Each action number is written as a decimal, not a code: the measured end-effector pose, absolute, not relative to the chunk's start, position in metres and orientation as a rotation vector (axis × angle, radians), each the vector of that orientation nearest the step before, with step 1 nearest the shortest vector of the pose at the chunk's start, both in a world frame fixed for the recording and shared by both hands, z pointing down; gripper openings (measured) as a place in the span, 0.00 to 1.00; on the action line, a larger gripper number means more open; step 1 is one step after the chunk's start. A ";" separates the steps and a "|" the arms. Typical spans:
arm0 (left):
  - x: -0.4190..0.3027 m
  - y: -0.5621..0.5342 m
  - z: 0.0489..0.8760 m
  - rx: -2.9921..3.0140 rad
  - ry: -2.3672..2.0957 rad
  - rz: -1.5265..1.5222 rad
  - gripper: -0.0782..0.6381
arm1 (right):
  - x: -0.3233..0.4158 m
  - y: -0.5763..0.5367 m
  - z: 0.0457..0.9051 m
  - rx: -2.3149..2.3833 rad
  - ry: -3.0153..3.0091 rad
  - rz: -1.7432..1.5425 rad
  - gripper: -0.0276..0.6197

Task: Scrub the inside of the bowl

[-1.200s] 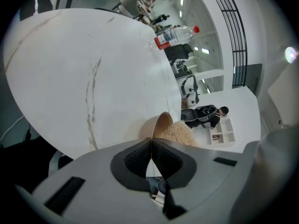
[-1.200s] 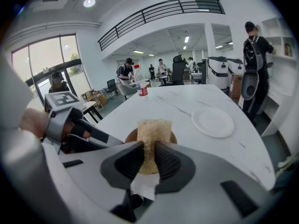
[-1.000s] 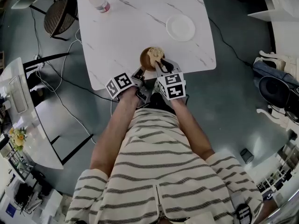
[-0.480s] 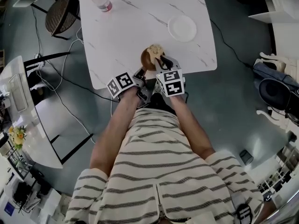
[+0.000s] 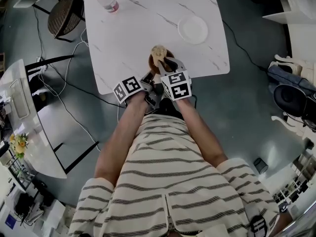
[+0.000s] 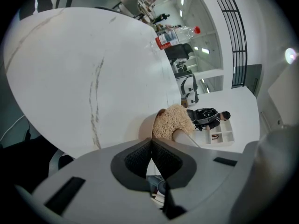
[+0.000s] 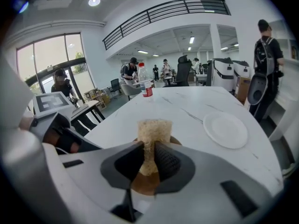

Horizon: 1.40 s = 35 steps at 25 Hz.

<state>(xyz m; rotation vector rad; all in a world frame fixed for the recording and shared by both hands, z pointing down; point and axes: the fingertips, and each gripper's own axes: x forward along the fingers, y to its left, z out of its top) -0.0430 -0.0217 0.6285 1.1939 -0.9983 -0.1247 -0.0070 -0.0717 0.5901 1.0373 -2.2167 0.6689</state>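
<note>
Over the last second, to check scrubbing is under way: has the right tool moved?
Yes. Against the white plate, the right tool has shifted left and farther onto the table, carrying the sponge.

Marble-veined white table, smooth and faintly glossy; brown wood-look bowl; coarse, fibrous beige scrubber; matt grey plastic right gripper with black knurled pads; smooth white plate

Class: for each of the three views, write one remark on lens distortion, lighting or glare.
Head view: even light, wide lens slightly bowing the table edges. Left gripper view: strong fisheye, black corners, a lamp flare upper right, table domed. Right gripper view: dark fisheye rim, ceiling lights glaring, sponge in the right gripper sharp.
</note>
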 end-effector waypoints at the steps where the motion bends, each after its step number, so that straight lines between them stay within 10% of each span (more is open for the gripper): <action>1: -0.043 -0.022 0.628 1.194 -0.998 -0.125 0.12 | -0.008 -0.071 0.591 1.031 -2.222 0.670 0.15; 35: -0.039 -0.029 0.630 1.175 -1.009 -0.177 0.12 | 0.007 -0.046 0.593 0.812 -2.187 0.630 0.15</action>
